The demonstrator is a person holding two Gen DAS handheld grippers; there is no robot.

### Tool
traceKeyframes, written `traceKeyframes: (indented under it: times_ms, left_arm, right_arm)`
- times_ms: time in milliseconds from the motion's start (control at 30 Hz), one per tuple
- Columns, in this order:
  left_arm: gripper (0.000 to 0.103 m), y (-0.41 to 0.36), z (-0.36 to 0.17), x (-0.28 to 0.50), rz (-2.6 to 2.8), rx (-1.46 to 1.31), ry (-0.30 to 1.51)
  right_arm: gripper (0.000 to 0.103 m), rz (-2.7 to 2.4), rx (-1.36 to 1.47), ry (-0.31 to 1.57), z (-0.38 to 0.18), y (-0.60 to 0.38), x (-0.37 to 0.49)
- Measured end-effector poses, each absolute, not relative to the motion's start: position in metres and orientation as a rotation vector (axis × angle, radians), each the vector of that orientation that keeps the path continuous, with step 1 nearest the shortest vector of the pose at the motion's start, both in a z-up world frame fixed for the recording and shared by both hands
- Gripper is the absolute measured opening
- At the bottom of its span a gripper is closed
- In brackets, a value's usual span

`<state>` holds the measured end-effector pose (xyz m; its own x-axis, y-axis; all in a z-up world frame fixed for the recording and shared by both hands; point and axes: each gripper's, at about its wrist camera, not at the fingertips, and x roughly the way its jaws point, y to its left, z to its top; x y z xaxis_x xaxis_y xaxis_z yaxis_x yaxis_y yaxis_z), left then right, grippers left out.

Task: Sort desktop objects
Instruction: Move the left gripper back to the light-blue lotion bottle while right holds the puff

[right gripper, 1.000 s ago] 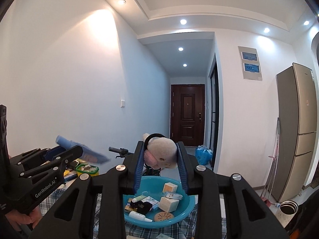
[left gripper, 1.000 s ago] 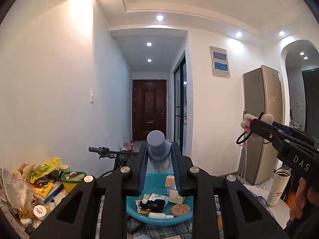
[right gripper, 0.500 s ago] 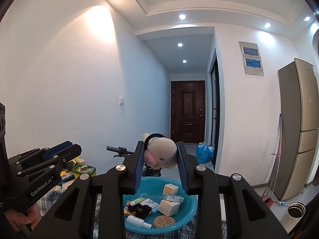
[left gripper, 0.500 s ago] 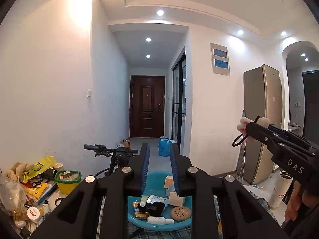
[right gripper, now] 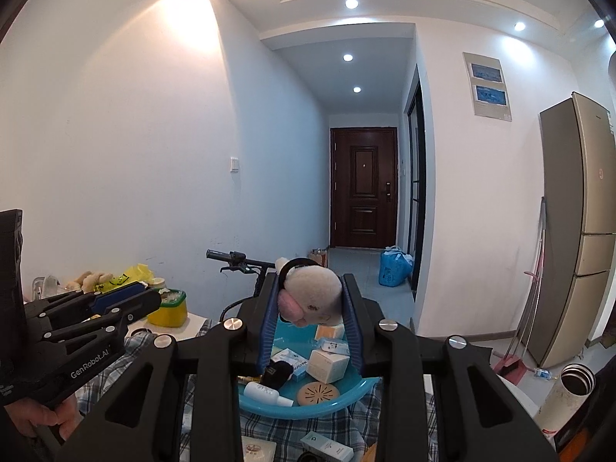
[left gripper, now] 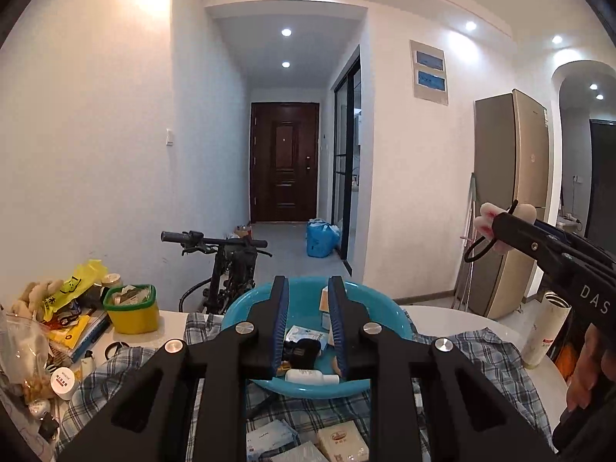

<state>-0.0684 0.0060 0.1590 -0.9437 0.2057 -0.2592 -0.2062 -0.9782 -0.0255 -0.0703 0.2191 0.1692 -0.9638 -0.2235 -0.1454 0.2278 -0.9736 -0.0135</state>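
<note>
A blue plastic basin (left gripper: 246,312) holds several small items: white boxes, a white bottle, a black pouch and a round tan disc (right gripper: 317,392). My left gripper (left gripper: 308,288) is open and empty, held above the basin's near side. My right gripper (right gripper: 311,283) is shut on a small plush toy (right gripper: 312,300), beige and pink with a black loop, held above the basin (right gripper: 346,396). The plush also shows in the left wrist view (left gripper: 489,223), at the right.
A checked cloth (left gripper: 115,369) covers the white table. A yellow tub with a green rim (left gripper: 133,310), snack bags and small jars crowd the left. A white flask (right gripper: 566,396) stands at the right. Small boxes (left gripper: 338,442) lie in front of the basin. A scooter stands behind the table.
One second ago my left gripper held a blue-grey capped bottle; it has let it go and is now empty and tilted lower toward the basin. The right gripper still holds the plush.
</note>
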Motion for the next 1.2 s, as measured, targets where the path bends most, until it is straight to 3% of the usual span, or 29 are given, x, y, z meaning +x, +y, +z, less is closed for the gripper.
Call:
traceKeyframes:
  times_ms: [333,367,433,467,900,1200]
  left_arm:
    - [0.026,0.007,0.097,-0.076,2.817,-0.697,-0.001]
    - [0.031,0.006,0.092,-0.076,2.804,-0.724,-0.007]
    - [0.060,0.007,0.082,-0.075,2.771,-0.766,-0.014]
    - [0.063,0.008,0.076,-0.073,2.757,-0.773,-0.009]
    - [0.067,0.068,-0.013,-0.061,2.278,-1.085,0.242]
    - [0.067,0.101,-0.044,-0.048,2.017,-1.189,0.453]
  right_arm:
    - [0.030,-2.886,0.374,0.034,0.136,0.228,-0.070]
    - [0.030,-2.887,0.389,0.034,0.133,0.229,-0.070]
    - [0.030,-2.886,0.427,0.028,0.126,0.233,-0.071]
    - [0.030,-2.885,0.449,0.027,0.122,0.235,-0.071]
    - [0.030,-2.909,0.814,0.020,0.053,0.278,-0.072]
    - [0.030,-2.899,0.913,0.026,0.030,0.287,-0.066]
